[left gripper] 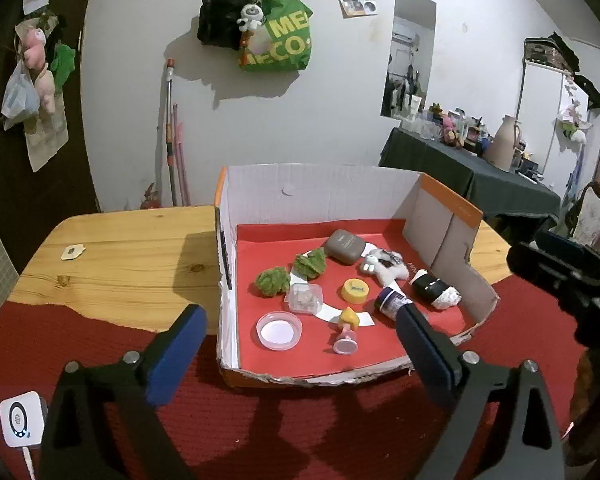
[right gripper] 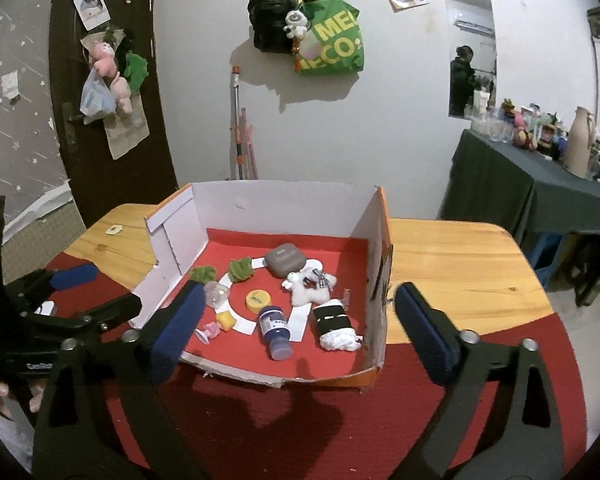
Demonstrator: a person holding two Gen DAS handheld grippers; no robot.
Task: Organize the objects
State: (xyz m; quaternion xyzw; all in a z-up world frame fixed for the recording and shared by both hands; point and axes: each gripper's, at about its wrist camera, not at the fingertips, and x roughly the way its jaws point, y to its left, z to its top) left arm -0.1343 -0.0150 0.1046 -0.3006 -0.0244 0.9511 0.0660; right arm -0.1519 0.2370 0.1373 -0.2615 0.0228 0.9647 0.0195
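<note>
1. Cardboard walls frame everything we have to sort: the open box sits on the wooden table, and all the small things lie on its red floor.
2. Our left gripper hangs just short of the box's torn near wall, jaws spread wide with nothing between them; the clear round lid and the yellow-and-pink figurine lie closest ahead of it.
3. Our right gripper is just as wide and empty, also at the near wall. Straight ahead of it lies the blue-capped bottle, on its side, long axis running away from us, cap end nearest. We judge the right hand the nearer one for it.
4. Beside the bottle, toward the box's right wall, lies the black-and-white roll, also lengthwise.
5. Hard to make out: the clear container and what is in it; the figurine is partly hidden behind the right gripper's left finger.
</note>
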